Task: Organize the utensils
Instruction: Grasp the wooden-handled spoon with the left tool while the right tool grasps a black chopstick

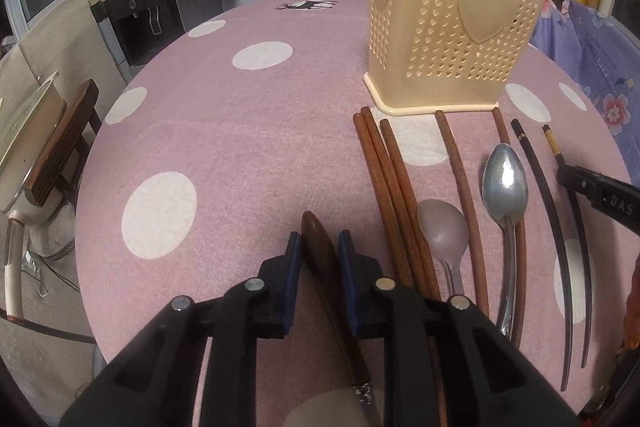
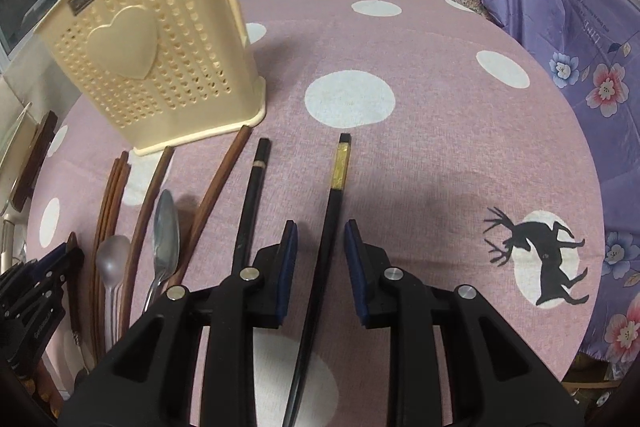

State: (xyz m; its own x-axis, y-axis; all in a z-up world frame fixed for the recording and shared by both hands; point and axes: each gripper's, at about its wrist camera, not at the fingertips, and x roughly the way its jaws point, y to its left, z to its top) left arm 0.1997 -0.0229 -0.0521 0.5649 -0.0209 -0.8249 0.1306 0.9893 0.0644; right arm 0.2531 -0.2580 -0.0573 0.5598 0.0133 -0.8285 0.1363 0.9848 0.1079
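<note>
Between the left gripper's (image 1: 319, 247) pads lies a wooden-handled utensil (image 1: 320, 251), and they appear to clamp it. The right gripper (image 2: 321, 239) is part-open around a gold-banded black chopstick (image 2: 326, 227), not touching. This looks like the pick-up step; next, each must be lifted into the beige holder (image 1: 448, 27) ahead.

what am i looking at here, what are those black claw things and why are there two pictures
There is no robot: a person carries a hand-held gripper in each hand, and each has a fisheye camera looking along its two blue-padded fingers. One picture is from the left hand-held gripper, the other from the right hand-held gripper.

On the pink dotted tablecloth stands a cream utensil holder. In front of it lie brown chopsticks, two black chopsticks, a metal spoon and a pale spoon.

The left one's pads sit against a brown-handled utensil. The right one straddles the gold-banded black chopstick, with a visible gap on both sides, so it is not gripped yet.
</note>
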